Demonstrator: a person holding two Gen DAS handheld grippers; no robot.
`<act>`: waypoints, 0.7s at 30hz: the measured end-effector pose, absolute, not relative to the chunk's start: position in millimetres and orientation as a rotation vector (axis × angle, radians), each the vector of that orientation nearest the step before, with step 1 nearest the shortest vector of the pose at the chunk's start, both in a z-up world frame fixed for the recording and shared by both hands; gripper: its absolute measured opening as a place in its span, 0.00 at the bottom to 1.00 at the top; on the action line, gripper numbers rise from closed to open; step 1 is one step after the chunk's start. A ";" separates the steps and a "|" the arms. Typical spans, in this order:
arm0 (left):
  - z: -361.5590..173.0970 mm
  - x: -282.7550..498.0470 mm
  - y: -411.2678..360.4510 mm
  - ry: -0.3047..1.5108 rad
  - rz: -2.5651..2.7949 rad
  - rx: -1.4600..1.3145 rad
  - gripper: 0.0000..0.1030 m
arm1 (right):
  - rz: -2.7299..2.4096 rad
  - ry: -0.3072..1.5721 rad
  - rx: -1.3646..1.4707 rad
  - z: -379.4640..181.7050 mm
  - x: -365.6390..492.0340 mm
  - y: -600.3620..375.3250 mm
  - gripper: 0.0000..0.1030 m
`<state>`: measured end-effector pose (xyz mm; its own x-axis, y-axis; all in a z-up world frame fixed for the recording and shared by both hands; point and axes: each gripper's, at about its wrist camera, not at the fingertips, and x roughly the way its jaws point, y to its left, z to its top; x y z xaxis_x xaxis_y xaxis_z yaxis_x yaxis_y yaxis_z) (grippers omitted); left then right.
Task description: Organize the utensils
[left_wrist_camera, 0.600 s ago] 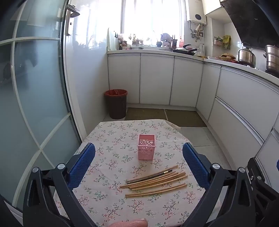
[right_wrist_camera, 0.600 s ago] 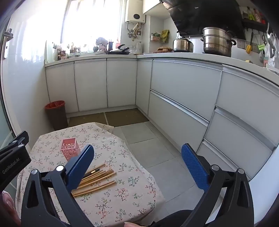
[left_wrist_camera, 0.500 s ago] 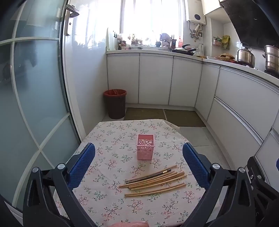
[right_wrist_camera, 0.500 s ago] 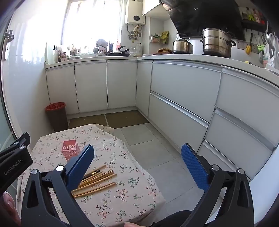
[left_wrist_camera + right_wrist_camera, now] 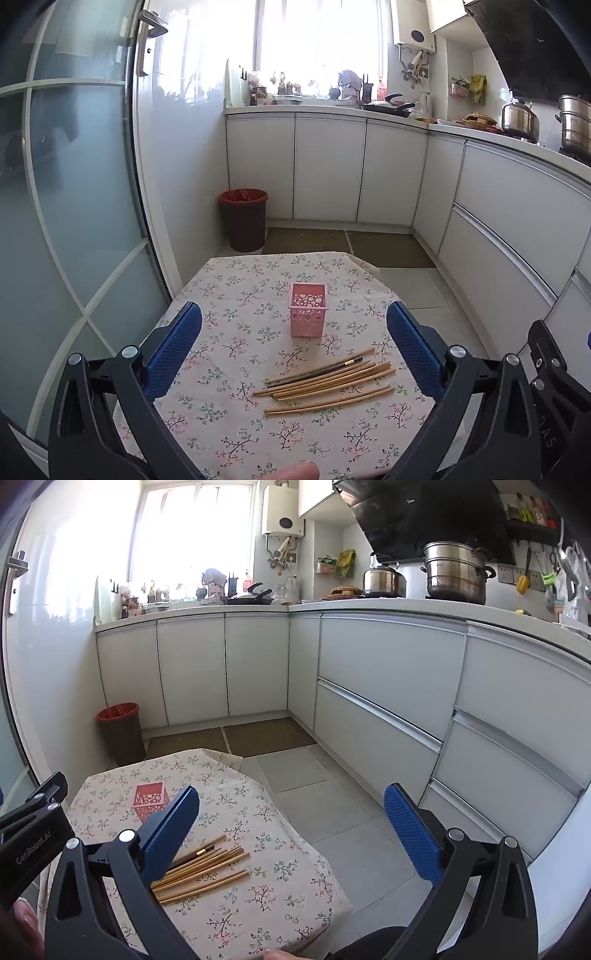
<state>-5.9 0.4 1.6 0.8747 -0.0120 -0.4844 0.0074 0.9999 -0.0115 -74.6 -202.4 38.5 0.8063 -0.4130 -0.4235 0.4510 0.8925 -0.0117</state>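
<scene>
Both grippers hang spread wide and empty, the left gripper (image 5: 293,332) over the counter (image 5: 229,435), the right gripper (image 5: 291,812) out past its edge. The chopsticks (image 5: 325,384) lie loosely bunched, just in front of the pink holder (image 5: 308,310). The risk I see: thin sticks lying flat could roll or scatter under a poor pinch, and that light holder could tip.

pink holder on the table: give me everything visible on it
The pink holder is a small square open-topped cup, plastic by the look, its walls pierced with a lattice of round holes. It stands upright on the floral tablecloth, near the table's middle. It looks empty: no utensils stick out of it. The chopsticks lie flat on the cloth nearer the camera, apart from it. Neither gripper touches it; in the right wrist view a finger partly hides it.
</scene>
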 end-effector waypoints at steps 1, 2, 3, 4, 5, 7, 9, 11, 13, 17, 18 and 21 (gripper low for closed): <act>1.9 -5.9 0.9 0.506 -0.008 -0.008 0.93 | -0.463 0.428 0.094 39.7 -75.0 -202.6 0.95; 2.1 -6.3 0.7 0.505 -0.006 -0.006 0.93 | -0.465 0.425 0.094 40.6 -74.7 -202.4 0.95; 2.3 -6.6 0.6 0.506 -0.004 -0.005 0.93 | -0.467 0.421 0.095 41.6 -74.9 -202.5 0.95; 2.4 -6.8 0.3 0.508 -0.002 -0.004 0.93 | -0.470 0.418 0.097 42.4 -75.0 -202.9 0.95; 2.5 -7.0 0.0 0.509 -0.002 -0.001 0.93 | -0.472 0.415 0.097 42.3 -75.0 -202.6 0.95; 3.1 -7.9 -0.8 0.510 -0.001 0.004 0.93 | -0.473 0.412 0.098 43.7 -75.2 -203.5 0.95; 3.5 -8.8 -1.7 0.514 -0.003 0.009 0.93 | -0.473 0.408 0.101 43.6 -76.1 -203.6 0.95; -0.4 -4.9 -3.1 0.520 -0.003 0.012 0.93 | -0.472 0.407 0.102 44.1 -76.1 -204.1 0.95; -0.7 -5.3 -3.7 0.522 0.000 0.015 0.93 | -0.475 0.404 0.100 44.1 -76.5 -203.3 0.95; 0.3 -6.0 -3.7 0.521 0.002 0.017 0.93 | -0.474 0.400 0.097 44.1 -78.4 -202.5 0.95; 0.5 -6.4 -4.0 0.520 0.000 0.018 0.93 | -0.474 0.400 0.097 44.2 -78.7 -202.3 0.95; 0.7 -7.4 -5.2 0.519 -0.005 0.023 0.93 | -0.476 0.400 0.094 44.9 -78.8 -202.0 0.95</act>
